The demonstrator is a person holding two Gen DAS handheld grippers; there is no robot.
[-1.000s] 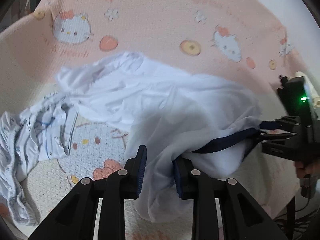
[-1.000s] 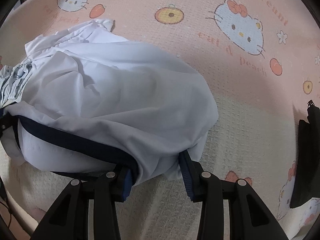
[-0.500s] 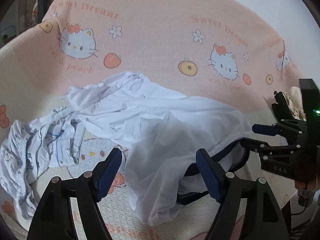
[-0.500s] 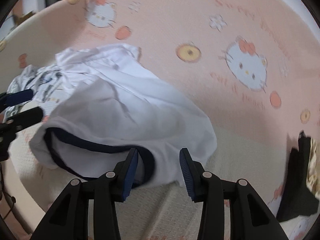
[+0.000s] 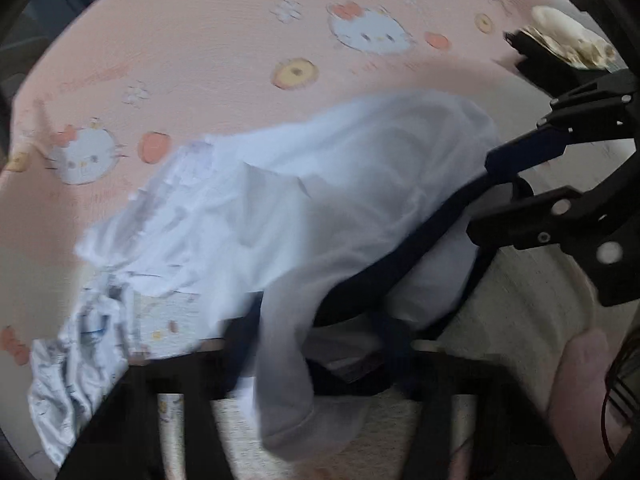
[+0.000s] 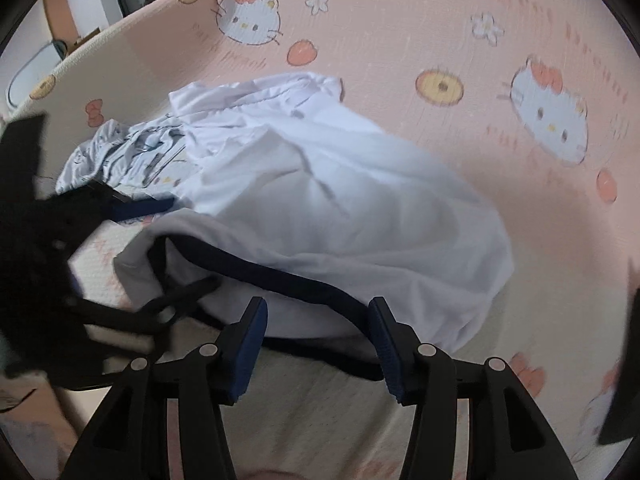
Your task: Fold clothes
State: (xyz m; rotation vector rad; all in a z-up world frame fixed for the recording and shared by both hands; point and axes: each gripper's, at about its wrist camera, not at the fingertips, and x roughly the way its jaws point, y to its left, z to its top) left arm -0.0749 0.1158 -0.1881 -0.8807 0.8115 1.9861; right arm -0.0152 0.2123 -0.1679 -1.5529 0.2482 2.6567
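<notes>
In our left wrist view, blurred, the white shirt (image 5: 320,208) lies crumpled on the pink sheet (image 5: 200,60), a patterned garment (image 5: 84,352) beside it. Our left gripper (image 5: 316,344) has just been closing, cloth between its fingers; we cannot tell whether they pinch it.

In our right wrist view, our right gripper (image 6: 318,340) stands apart, its jaws straddling the shirt's navy collar (image 6: 280,276) without pressing it.

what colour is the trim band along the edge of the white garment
Dark navy trim band on the white fabric garment; clearest in the right wrist view.
</notes>
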